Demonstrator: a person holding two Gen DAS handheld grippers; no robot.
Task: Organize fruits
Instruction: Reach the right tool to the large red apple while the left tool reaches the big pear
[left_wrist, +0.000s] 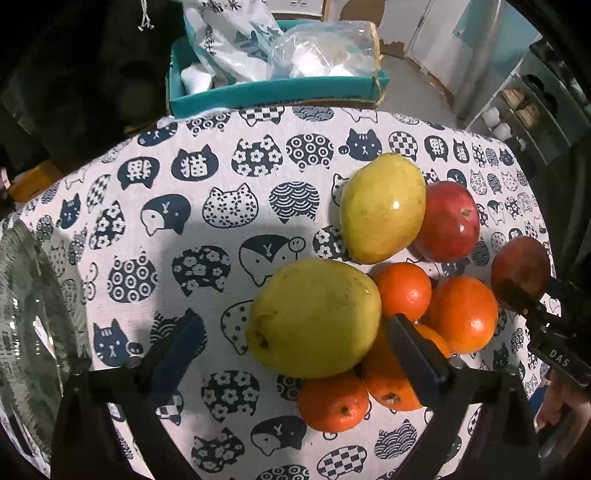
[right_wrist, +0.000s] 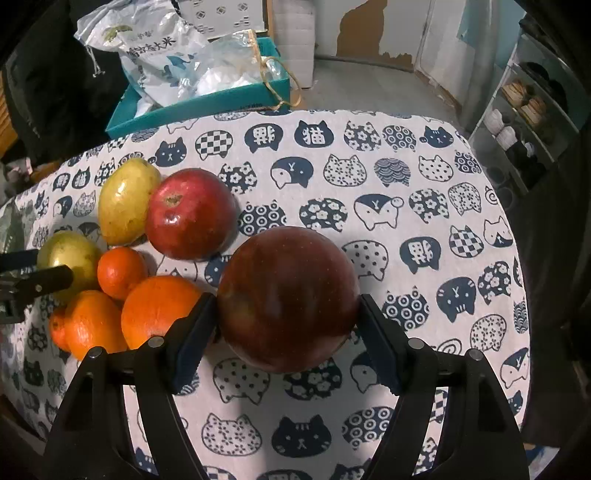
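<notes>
Left tongs (left_wrist: 295, 343): spread wide around the near yellow-green mango (left_wrist: 314, 317); the left finger stands apart from the fruit, and the right finger sits just beside it, contact unclear.
Right tongs (right_wrist: 286, 325): closed on the dark red apple (right_wrist: 288, 295), one pad against each side of it.
Dark red apple: low over the tabletop (right_wrist: 369, 406), just right of the fruit cluster; whether it rests on the cloth cannot be told.
Far mango (left_wrist: 382, 206): behind the near one, touching the bright red apple (left_wrist: 448, 221) on its right.
Oranges: four seen from the left wrist, bunched against the near mango: a small one (left_wrist: 404, 290), a larger one (left_wrist: 463, 314), one partly behind the right finger (left_wrist: 384, 384) and one nearest the camera (left_wrist: 332, 402).
Tabletop cover: white cloth printed with navy cat heads.
Glass bowl (left_wrist: 26, 325): at the left edge, well apart from the fruit.
Teal box (left_wrist: 277, 92): beyond the far edge, holding plastic bags (left_wrist: 236, 40).
</notes>
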